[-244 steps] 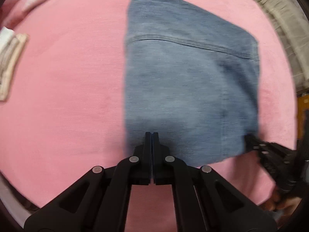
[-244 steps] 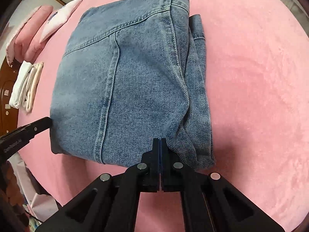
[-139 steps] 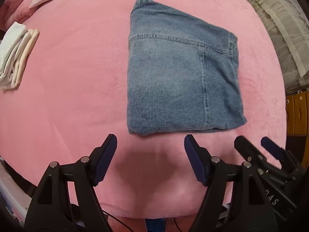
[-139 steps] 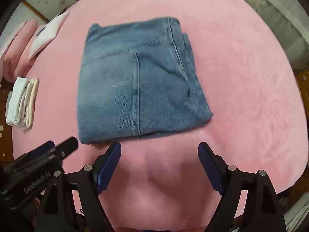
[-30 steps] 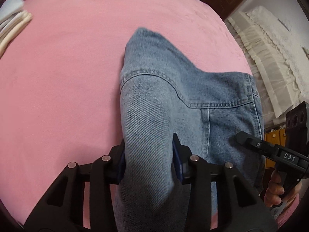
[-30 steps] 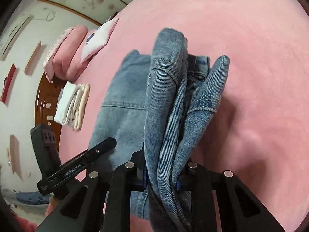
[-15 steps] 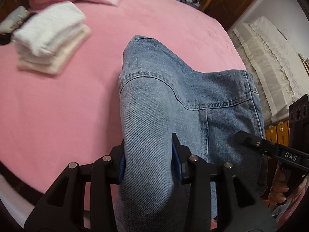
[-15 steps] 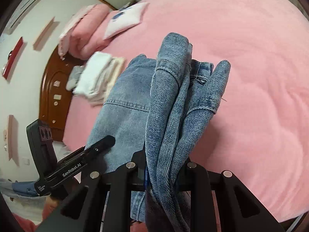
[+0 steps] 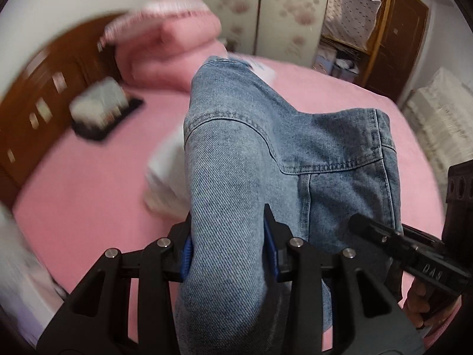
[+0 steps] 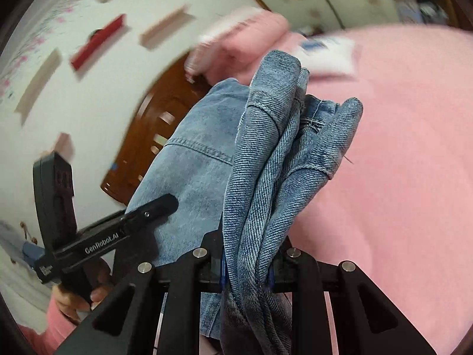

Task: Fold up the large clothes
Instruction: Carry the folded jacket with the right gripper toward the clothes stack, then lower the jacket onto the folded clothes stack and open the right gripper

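While both grippers pinch the folded jeans [image 9: 236,183], the bundle spans sideways from the left gripper [image 9: 227,247] to the right gripper [image 10: 246,269], the white stack [image 9: 165,177] lying just beyond, nearer the left.

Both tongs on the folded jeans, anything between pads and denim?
Nothing visible. The left tongs clamp the folded jeans directly, and the right tongs pinch the bunched layers at the other edge. No other thing is caught in either grip.

Each hand-held gripper, left [image 9: 227,245] and right [image 10: 246,266], is clamped, angled downward.
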A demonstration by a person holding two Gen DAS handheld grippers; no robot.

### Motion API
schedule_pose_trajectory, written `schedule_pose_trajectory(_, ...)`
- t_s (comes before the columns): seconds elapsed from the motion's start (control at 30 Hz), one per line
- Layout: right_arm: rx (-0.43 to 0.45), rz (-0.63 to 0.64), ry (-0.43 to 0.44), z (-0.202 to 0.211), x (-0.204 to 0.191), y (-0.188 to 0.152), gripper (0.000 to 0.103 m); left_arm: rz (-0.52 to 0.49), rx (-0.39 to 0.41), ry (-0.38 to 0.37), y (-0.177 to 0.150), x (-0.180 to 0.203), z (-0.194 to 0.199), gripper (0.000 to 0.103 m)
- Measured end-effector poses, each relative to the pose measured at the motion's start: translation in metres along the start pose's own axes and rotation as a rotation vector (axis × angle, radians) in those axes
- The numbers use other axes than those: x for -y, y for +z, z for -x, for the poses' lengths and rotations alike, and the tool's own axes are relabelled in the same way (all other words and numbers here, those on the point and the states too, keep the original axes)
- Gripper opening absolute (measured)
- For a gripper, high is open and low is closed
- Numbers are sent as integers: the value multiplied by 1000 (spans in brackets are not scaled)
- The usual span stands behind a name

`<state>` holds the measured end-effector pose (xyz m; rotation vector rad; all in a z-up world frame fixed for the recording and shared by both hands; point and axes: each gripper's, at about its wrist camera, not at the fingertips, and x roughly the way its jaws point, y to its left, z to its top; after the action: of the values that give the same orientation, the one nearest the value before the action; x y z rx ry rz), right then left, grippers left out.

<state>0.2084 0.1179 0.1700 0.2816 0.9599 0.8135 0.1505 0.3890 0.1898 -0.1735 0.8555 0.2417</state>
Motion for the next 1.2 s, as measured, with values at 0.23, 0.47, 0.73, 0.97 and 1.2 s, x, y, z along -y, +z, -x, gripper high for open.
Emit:
schedule_pose_trajectory(0.23, 158, -48, 68, -118, 29, 66, 18, -71, 93, 38, 102, -84, -117, 36)
schedule_pose_trajectory(0.47, 9, -166, -154, -253, 139, 32, 18, 37, -214, -2, 70, -162, -338, 52)
schedule_pose_trajectory(0.73, -3, -211, -159, -232, 224, -16, 33, 52, -75, -42, 48, -186, -333, 65)
schedule_pose_trajectory(0.97, -8, -276, -267, -130, 248, -36, 79, 70, 14, 192, 32, -154, -272, 65)
schedule_pose_trajectory(1.2, -182, -333, -477, -80, 286, -119, 92, 138, 109, 400, -36, -109, -172, 82)
